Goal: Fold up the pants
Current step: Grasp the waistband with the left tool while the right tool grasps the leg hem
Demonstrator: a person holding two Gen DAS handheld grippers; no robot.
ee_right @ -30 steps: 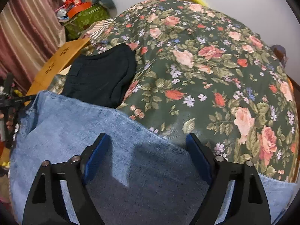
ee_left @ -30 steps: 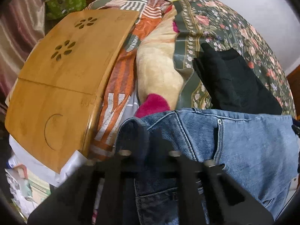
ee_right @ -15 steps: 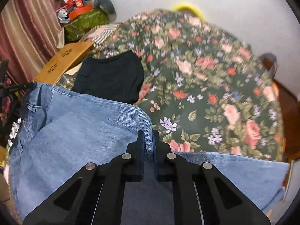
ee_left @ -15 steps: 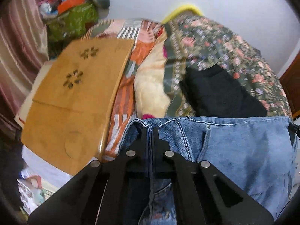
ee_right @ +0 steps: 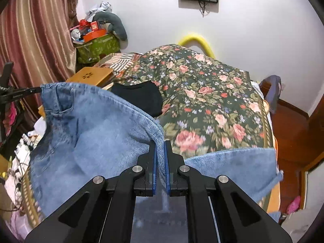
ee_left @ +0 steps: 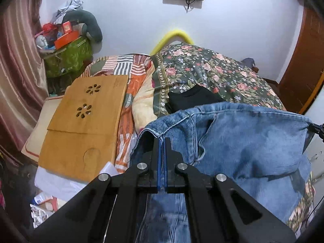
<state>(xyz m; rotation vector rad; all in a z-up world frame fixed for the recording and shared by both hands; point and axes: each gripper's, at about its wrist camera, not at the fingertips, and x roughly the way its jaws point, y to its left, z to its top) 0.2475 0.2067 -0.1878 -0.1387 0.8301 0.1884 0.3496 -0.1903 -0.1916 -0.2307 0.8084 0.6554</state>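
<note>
Blue denim pants (ee_left: 243, 141) hang lifted above the floral bedspread (ee_left: 212, 75), stretched between both grippers. My left gripper (ee_left: 162, 141) is shut on the pants' top edge at their left corner. My right gripper (ee_right: 160, 143) is shut on the pants' (ee_right: 91, 133) edge at the other end; a further flap of denim spreads to its right. The left gripper's tip (ee_right: 30, 90) shows at the far left of the right wrist view, holding the corner.
A folded black garment (ee_left: 192, 99) lies on the bedspread behind the pants, also in the right wrist view (ee_right: 141, 97). A wooden lap desk (ee_left: 85, 125) lies on the bed's left side. A cluttered green box (ee_left: 66, 58) stands in the back corner by curtains.
Both grippers closed on the pants' edge and lifted them off the bed; the views tilted up, showing the wall and room.
</note>
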